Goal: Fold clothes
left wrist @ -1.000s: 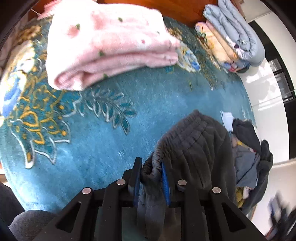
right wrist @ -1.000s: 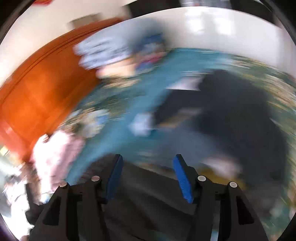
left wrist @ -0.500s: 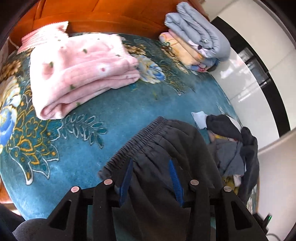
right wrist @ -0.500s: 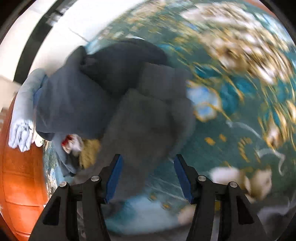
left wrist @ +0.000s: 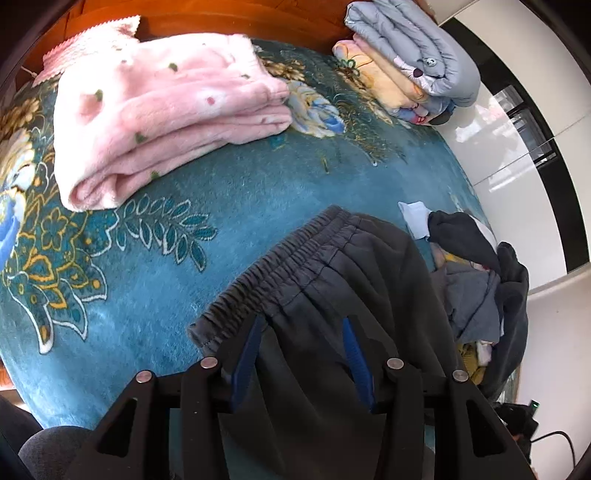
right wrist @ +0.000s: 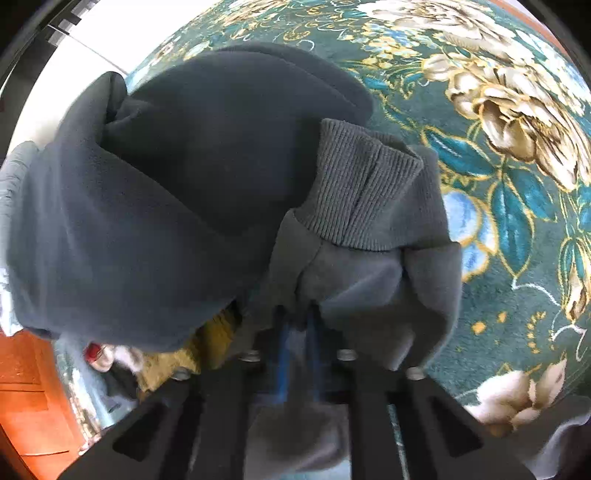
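Dark grey pants [left wrist: 343,280] with an elastic waistband lie spread on the teal floral carpet [left wrist: 258,192]. My left gripper [left wrist: 303,325] hovers just over them behind the waistband. Its jaws are opening, the cloth lies under and between the blue pads [left wrist: 249,350], and they do not press on it. In the right wrist view my right gripper [right wrist: 297,317] is shut on a fold of a lighter grey garment [right wrist: 362,273] with a ribbed cuff [right wrist: 362,192]. A big dark fleece piece [right wrist: 166,192] lies bunched to the left of it.
A folded pink blanket [left wrist: 166,110] lies at the upper left. Folded quilts [left wrist: 413,62] are stacked at the back by orange wood furniture [left wrist: 240,18]. A loose clothes pile [left wrist: 476,291] sits right of the pants. White floor [left wrist: 517,166] borders the carpet.
My left gripper let go of the bunched waistband and opened, and the pants now lie flat. My right gripper swung down onto the clothes pile and closed on grey fabric.
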Action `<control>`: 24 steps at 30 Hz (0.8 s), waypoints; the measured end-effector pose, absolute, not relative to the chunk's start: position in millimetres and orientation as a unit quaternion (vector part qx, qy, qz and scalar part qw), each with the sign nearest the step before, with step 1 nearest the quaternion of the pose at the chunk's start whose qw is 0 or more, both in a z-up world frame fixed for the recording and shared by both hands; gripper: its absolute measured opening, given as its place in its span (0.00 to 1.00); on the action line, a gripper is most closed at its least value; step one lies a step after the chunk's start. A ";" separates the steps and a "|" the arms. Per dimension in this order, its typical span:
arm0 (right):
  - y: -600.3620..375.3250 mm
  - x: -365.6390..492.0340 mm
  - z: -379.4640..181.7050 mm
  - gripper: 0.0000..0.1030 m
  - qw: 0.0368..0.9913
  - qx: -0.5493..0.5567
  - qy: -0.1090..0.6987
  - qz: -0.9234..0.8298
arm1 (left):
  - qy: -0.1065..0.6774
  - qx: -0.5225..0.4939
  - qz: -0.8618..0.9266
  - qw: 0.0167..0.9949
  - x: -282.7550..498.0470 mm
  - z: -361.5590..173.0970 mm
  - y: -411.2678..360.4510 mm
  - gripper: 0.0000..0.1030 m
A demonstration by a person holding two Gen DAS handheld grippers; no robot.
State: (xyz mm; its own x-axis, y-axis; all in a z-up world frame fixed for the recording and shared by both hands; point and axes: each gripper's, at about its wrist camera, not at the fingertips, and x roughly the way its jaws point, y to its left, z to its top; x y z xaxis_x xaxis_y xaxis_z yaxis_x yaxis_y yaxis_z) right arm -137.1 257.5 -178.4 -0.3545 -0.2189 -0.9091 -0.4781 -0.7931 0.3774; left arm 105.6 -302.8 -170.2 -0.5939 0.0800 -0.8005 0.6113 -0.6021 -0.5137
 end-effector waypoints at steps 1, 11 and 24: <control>259.7 -130.8 -166.8 0.05 0.072 -0.550 0.310 0.772 | 0.412 0.418 -0.792 0.165 105.4 -169.8 -302.3 0.49; 326.0 -9.3 -101.5 0.04 0.062 -0.421 0.277 0.861 | 0.431 0.412 -0.785 0.168 112.0 -169.5 -309.4 0.51; 371.6 -0.9 -159.0 0.13 0.132 -0.502 0.341 0.784 | 0.458 0.420 -0.750 0.225 128.7 -178.2 -327.2 0.61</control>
